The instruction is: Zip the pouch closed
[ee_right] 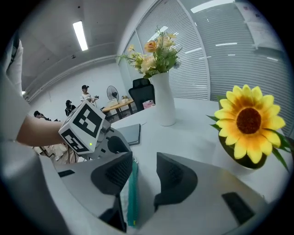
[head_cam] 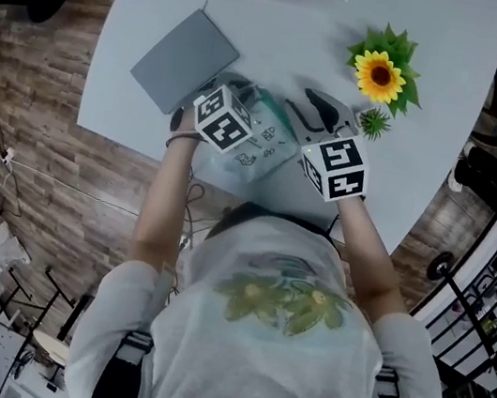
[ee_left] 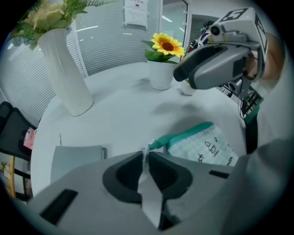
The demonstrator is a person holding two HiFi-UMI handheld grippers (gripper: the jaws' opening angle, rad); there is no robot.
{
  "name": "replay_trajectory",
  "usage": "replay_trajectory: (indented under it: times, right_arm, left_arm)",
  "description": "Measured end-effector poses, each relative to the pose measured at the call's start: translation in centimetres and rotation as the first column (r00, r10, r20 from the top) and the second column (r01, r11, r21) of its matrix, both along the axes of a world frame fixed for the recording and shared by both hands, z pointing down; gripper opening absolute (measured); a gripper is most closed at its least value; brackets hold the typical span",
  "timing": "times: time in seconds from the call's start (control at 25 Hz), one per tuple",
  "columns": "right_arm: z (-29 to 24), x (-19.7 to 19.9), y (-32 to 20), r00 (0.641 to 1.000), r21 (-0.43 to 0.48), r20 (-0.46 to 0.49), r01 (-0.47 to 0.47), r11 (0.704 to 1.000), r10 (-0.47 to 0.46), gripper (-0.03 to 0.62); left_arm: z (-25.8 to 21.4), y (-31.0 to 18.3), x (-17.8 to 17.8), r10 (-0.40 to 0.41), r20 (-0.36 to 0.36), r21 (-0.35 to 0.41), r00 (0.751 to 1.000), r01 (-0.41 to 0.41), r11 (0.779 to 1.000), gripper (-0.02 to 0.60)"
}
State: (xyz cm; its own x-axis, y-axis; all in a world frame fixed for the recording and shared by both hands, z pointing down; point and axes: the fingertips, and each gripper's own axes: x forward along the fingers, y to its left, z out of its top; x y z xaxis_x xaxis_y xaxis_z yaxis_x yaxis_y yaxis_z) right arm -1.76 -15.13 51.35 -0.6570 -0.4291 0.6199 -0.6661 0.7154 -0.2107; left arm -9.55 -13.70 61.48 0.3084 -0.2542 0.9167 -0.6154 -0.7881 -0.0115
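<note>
The pouch (head_cam: pixel 263 144), white with small printed drawings and a teal zip band (ee_right: pixel 132 193) along its top, lies at the near edge of the worktop (head_cam: pixel 288 29), right in front of the person. A potted sunflower (head_cam: pixel 381 75) stands at about 1 o'clock from it and a flat grey notebook (head_cam: pixel 185 60) lies at about 10 o'clock. From where I stand this looks like the taking-hold step, half done. The left claw (ee_left: pixel 146 156) angles steeply down at the pouch's 9 o'clock end. Its jaws are nearly together, nipping a thin white strip of fabric just where the teal band runs out; I take that for the anchoring grip. The right claw (ee_right: pixel 144 158) sits at the 3 o'clock side with its jaws apart. The teal band stands between them, lying against the 9 o'clock pad with a clear gap to the other, so nothing is gripped there yet. I can't pick out the slider or its pull for certain in any view, nor say how much of the zip is open. The next move, I'd judge, calls for the right claw to find the pull and pinch that rather than the band. It would then draw the pull along the zip while the left holds the end taut. If it bites fabric instead, the pouch will likely bunch or drag across the worktop.
</note>
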Motion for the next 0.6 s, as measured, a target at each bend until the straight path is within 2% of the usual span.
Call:
replay_trajectory:
  times: [0.04, 0.24, 0.6]
  right_arm:
    - [0.3, -0.2, 0.0, 1.000, -0.001, -0.008, 0.013, 1.000, -0.013, 0.176]
    - [2.0, -0.3, 0.1, 0.996, -0.016, -0.054, 0.064, 0.998, -0.065, 0.176]
    - [5.9, 0.3, 2.3, 0.972, -0.131, -0.138, 0.174, 0.976, -0.192, 0.176]
  left_arm:
    - [0.1, -0.1, 0.0, -0.010, 0.001, 0.004, 1.000, 0.010, 1.000, 0.037]
    - [-0.1, -0.4, 0.4, -0.022, -0.011, 0.013, 1.000, 0.022, 1.000, 0.026]
    - [-1.4, -1.2, 3.1, 0.073, -0.036, 0.073, 0.997, -0.070, 0.995, 0.026]
